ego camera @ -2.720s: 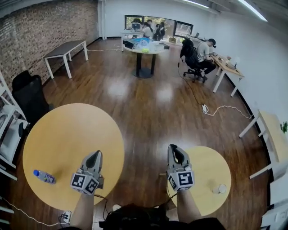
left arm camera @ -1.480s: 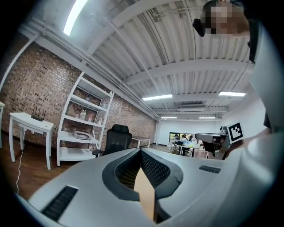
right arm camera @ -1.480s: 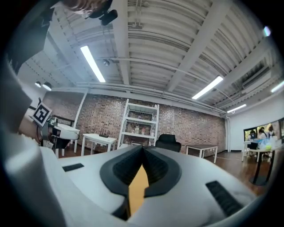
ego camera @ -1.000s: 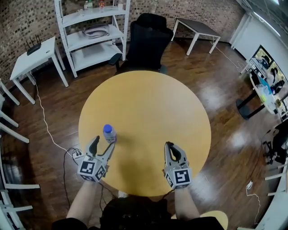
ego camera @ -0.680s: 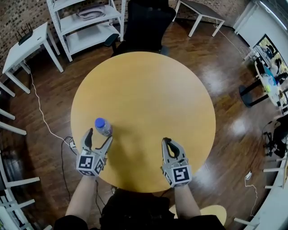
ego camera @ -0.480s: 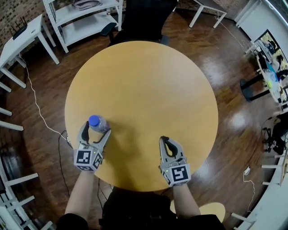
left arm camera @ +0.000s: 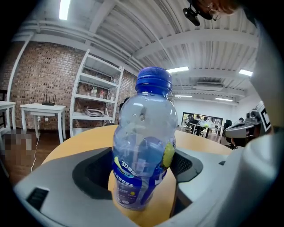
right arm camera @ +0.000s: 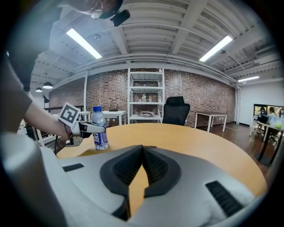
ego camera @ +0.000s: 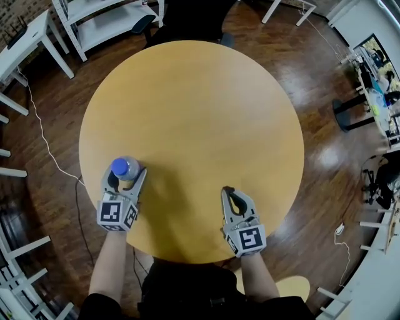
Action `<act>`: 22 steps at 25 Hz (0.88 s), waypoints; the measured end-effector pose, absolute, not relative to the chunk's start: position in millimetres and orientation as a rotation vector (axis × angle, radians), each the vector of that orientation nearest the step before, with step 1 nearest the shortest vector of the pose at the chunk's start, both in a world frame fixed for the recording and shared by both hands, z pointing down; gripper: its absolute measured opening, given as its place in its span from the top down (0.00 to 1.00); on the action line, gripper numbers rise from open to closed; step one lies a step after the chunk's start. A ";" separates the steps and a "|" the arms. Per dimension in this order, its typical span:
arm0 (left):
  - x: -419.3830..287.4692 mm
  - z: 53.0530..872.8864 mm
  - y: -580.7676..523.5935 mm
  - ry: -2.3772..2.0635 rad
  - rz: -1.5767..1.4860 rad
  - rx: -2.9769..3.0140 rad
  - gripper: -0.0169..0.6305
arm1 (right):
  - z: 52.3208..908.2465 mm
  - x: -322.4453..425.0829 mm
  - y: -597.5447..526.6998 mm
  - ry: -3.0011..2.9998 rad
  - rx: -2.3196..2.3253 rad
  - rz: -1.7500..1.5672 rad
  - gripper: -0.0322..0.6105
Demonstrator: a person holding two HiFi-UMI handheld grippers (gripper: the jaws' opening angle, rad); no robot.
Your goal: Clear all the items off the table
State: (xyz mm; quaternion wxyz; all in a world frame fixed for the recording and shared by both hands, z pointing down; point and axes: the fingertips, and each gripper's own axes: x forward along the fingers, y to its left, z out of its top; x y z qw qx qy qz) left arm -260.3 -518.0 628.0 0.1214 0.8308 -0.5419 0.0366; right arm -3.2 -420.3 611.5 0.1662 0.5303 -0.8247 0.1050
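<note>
Reaching in w/ L gripper (ego camera: 126, 172) at near-left part of round wooden table (ego camera: 200, 106), setting its jaws either side of a clear plastic bottle (left arm camera: 142, 146) w/ blue cap & blue label. Finding bottle standing upright on table, close to near-left edge, right btwn the two jaws, cap poking up above them. Holding those jaws apart, having just been closing them in round bottle. Showing slivers of tabletop either side of bottle base in left gripper view, so not clearly pressing on it. Holding R gripper (ego camera: 227, 190) over near part of table, right of centre, well apart from bottle, jaws pressed together w/ nothing btwn, only bare tabletop showing past the tips. Pointing both grippers toward far side of table, roughly parallel. Catching L gripper & bottle again at far left of right gripper view, jaws sitting around bottle's upper half, below the cap. Seeing white shelf unit (ego camera: 100, 28) & black office chair (ego camera: 187, 14) beyond far edge of table, both on dark wood floor (ego camera: 325, 162), w/ thin white cable (ego camera: 44, 140) trailing across floor to the left.
</note>
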 end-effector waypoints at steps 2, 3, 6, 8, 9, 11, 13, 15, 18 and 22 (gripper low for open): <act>-258.7 624.0 -518.3 -1.570 0.101 2.434 0.40 | 608.7 0.9 -423.6 -2.346 1.515 0.287 0.94; -257.9 620.3 -517.9 -1.565 0.092 2.444 0.41 | 606.2 1.9 -425.5 -2.346 1.516 0.273 0.94; -253.2 603.8 -517.1 -1.536 0.077 2.505 0.41 | 588.9 -3.0 -434.0 -2.369 1.538 0.226 0.94; -249.2 588.0 -516.0 -1.501 0.074 2.563 0.41 | 573.3 -8.4 -437.2 -2.386 1.568 0.199 0.94; -247.4 578.6 -515.3 -1.483 0.066 2.595 0.41 | 565.5 -10.2 -437.4 -2.394 1.586 0.187 0.94; -243.1 558.5 -512.7 -1.446 0.037 2.651 0.41 | 550.6 -11.5 -433.4 -2.410 1.626 0.174 0.95; -237.7 540.9 -508.6 -1.403 0.002 2.695 0.41 | 536.8 -12.5 -424.9 -2.423 1.671 0.163 0.95; -233.3 528.3 -504.1 -1.356 -0.022 2.737 0.41 | 525.5 -14.8 -414.7 -2.421 1.724 0.134 0.94; -221.1 514.3 -497.4 -1.260 -0.041 2.809 0.41 | 512.8 -10.3 -397.5 -2.383 1.826 0.088 0.94; -182.5 501.2 -482.4 -1.095 -0.072 2.886 0.41 | 499.7 20.8 -361.3 -2.271 1.982 0.071 0.94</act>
